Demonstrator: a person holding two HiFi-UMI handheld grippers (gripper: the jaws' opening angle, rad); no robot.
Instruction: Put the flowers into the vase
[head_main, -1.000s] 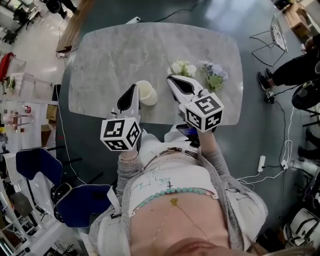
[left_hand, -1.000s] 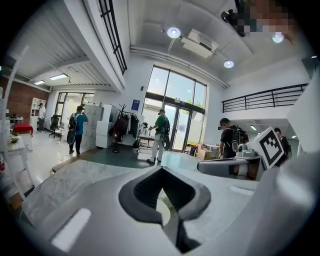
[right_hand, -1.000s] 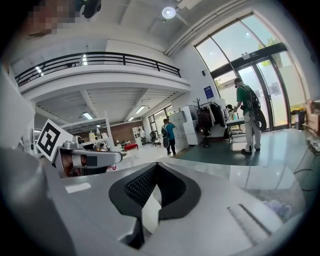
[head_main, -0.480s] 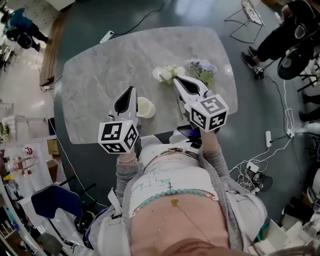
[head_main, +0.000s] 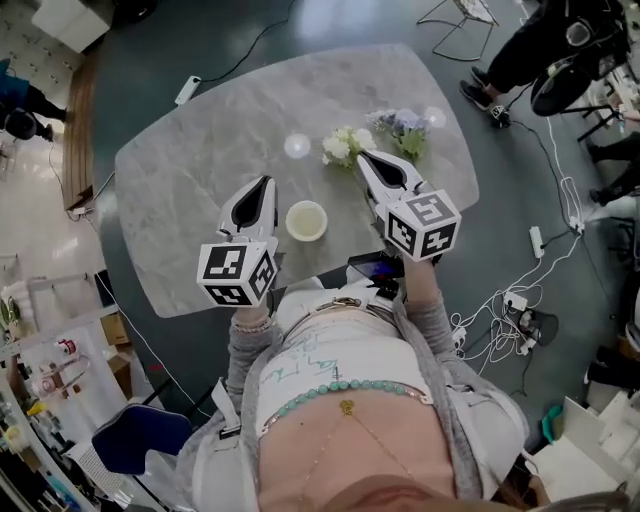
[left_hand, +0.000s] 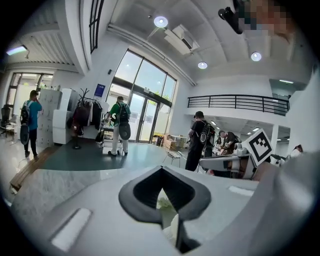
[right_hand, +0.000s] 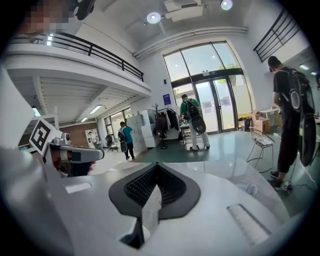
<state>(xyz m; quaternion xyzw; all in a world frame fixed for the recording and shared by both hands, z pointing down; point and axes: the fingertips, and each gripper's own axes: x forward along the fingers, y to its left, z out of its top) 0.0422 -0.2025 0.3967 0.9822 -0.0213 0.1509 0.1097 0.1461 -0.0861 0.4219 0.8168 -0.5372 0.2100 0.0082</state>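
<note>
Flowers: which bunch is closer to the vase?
The white flower bunch; it lies nearer the round cream vase than the pale blue flower bunch, which sits farther right.

Bright daylight glares off the table (head_main: 200, 170); fisheye edges look perhaps soft.

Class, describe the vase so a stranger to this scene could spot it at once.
Find the grey marble table, then its near edge. The vase is the cream round cup seen from above; unlike the white flowers and blue flowers farther back, it stands alone, open-topped.
</note>
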